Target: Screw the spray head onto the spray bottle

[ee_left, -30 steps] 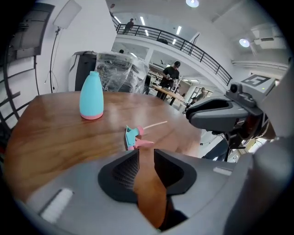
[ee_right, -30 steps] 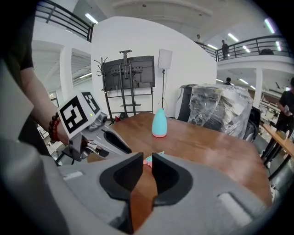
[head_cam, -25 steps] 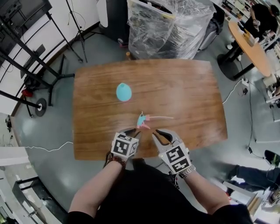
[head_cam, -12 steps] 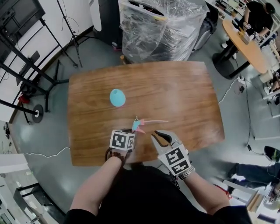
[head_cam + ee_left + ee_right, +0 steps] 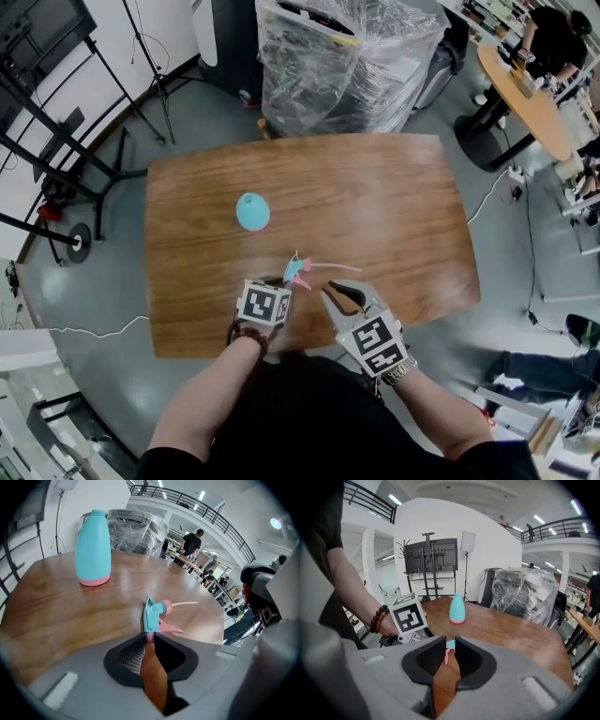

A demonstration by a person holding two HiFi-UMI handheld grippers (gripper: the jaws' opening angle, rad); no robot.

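A teal spray bottle (image 5: 251, 211) with a pink base stands upright and uncapped on the wooden table (image 5: 403, 206); it also shows in the left gripper view (image 5: 93, 548) and the right gripper view (image 5: 457, 608). The teal-and-pink spray head (image 5: 298, 271) lies on its side nearer me, its white dip tube (image 5: 339, 265) pointing right. My left gripper (image 5: 284, 281) has just been closing, and its jaws pinch the pink nozzle end of the spray head (image 5: 153, 615). My right gripper (image 5: 337, 293) hovers just right of the head, jaws narrowly apart with nothing between them.
A plastic-wrapped pallet load (image 5: 349, 56) stands beyond the table's far edge. Black stands and tripod legs (image 5: 66, 150) crowd the floor at left. A round wooden table (image 5: 527, 94) with a person (image 5: 555, 33) is at the upper right. A white cable (image 5: 103, 323) trails on the floor.
My left gripper has come forward and down onto the spray head, and its jaws have narrowed on the pink end. The right gripper stays put.
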